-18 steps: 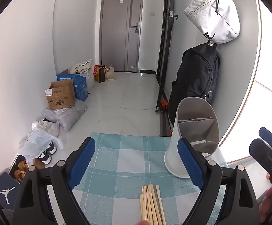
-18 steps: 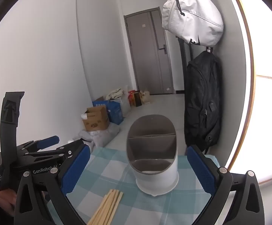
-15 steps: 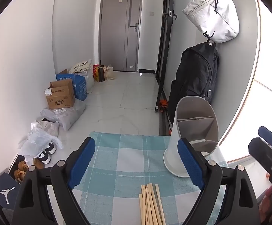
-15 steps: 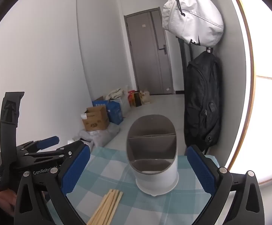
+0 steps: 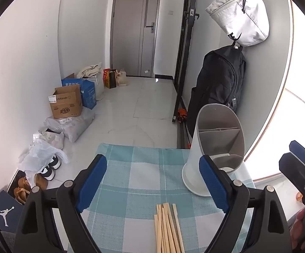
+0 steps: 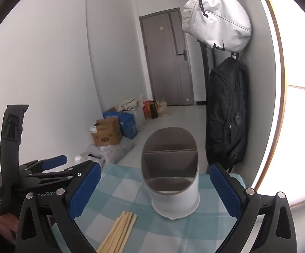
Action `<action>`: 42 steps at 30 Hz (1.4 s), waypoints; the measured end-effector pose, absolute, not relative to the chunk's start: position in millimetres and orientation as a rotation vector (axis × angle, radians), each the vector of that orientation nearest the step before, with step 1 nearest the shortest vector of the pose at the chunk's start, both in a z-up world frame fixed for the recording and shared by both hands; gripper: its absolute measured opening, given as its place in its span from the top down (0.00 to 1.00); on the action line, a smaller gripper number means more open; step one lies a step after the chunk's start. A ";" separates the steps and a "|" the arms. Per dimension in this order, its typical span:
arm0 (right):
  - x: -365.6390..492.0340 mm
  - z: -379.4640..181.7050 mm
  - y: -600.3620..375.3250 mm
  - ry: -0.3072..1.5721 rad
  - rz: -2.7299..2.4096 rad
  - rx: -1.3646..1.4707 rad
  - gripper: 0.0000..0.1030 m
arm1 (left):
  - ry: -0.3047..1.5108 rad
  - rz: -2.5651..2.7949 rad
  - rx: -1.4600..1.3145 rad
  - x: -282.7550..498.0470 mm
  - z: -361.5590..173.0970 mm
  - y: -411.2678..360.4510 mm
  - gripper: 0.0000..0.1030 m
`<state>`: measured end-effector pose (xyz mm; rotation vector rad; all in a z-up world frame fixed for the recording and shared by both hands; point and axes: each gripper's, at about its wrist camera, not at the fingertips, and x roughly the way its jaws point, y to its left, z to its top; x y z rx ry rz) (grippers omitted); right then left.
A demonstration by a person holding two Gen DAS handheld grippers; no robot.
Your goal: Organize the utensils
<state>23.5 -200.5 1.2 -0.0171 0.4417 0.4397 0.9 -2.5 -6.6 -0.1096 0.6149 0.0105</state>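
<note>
- Underneath, a teal checked cloth (image 5: pixel 135 181) covers the table; beyond it a tiled hallway, grey door (image 5: pixel 135 31), boxes (image 5: pixel 66 103), hanging bags (image 6: pixel 215 14)
- Chopsticks (image 5: pixel 167 227) lie bundled between the left gripper's (image 5: pixel 152 185) released jaws, untouched
- White holder (image 6: pixel 173 181) stands upright between the right gripper's (image 6: pixel 154 191) wide, empty jaws

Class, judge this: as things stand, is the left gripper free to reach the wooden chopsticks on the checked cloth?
Probably yes. The left gripper is open, and the chopsticks lie between its fingers with nothing covering them.
</note>
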 end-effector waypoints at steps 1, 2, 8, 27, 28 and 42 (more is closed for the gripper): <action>23.6 1.0 -200.1 0.442 0.439 -0.018 0.00 | 0.615 0.010 -0.109 0.9 -6.3 -2.3 0.16; 23.4 1.0 -200.2 0.441 0.437 -0.021 0.00 | 0.614 0.012 -0.108 0.8 -6.4 -2.2 0.16; 21.9 1.0 -197.4 0.437 0.440 -0.029 0.00 | 0.614 0.011 -0.106 1.2 -5.1 -1.2 0.16; 21.2 -0.4 -193.8 0.437 0.438 -0.045 0.00 | 0.629 0.003 -0.104 2.3 -8.1 -3.1 0.16; 21.1 -0.7 -193.2 0.437 0.439 -0.047 0.00 | 0.632 0.002 -0.106 2.9 -8.6 -2.9 0.16; 19.4 -1.7 -191.7 0.430 0.442 -0.056 0.00 | 0.620 -0.001 -0.084 0.4 -8.7 -6.5 0.16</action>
